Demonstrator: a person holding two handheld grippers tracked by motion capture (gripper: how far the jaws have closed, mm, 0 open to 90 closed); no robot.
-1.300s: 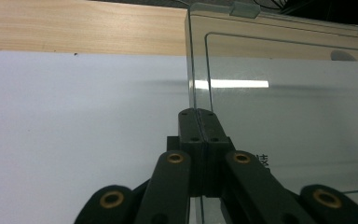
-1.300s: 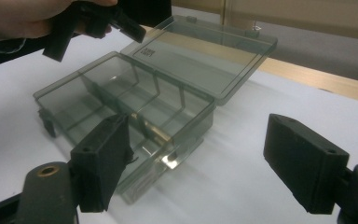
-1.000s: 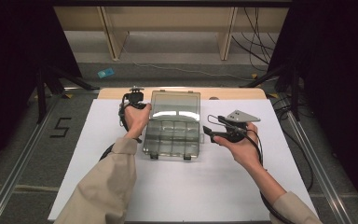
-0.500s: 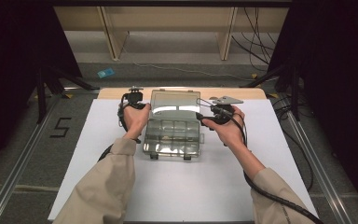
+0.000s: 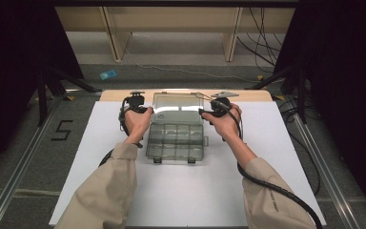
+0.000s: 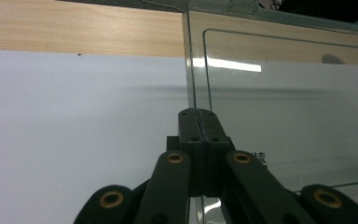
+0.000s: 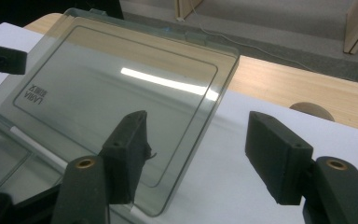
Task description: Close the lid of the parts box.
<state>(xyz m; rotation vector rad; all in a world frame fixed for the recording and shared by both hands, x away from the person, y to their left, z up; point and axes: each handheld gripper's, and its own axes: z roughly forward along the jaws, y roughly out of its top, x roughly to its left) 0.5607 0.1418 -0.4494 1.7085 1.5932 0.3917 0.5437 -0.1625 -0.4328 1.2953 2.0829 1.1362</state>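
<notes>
One clear plastic box (image 5: 177,140) with gridded compartments, mid white surface (image 5: 276,157) | smooth flat lid (image 7: 116,107) raised | left tool (image 6: 198,122) pinching lid edge | right tool (image 7: 200,154) spread, closing around lid's corner, not pressing

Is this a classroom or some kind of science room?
Probably a lab: a white table ringed by dark curtains, metal floor rails, loose cables, and a clear compartment box.

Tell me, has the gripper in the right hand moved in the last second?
Yes. The right gripper has swung in from the open white table to the right edge of the clear box's raised lid, its jaws closing but not yet gripping.
</notes>
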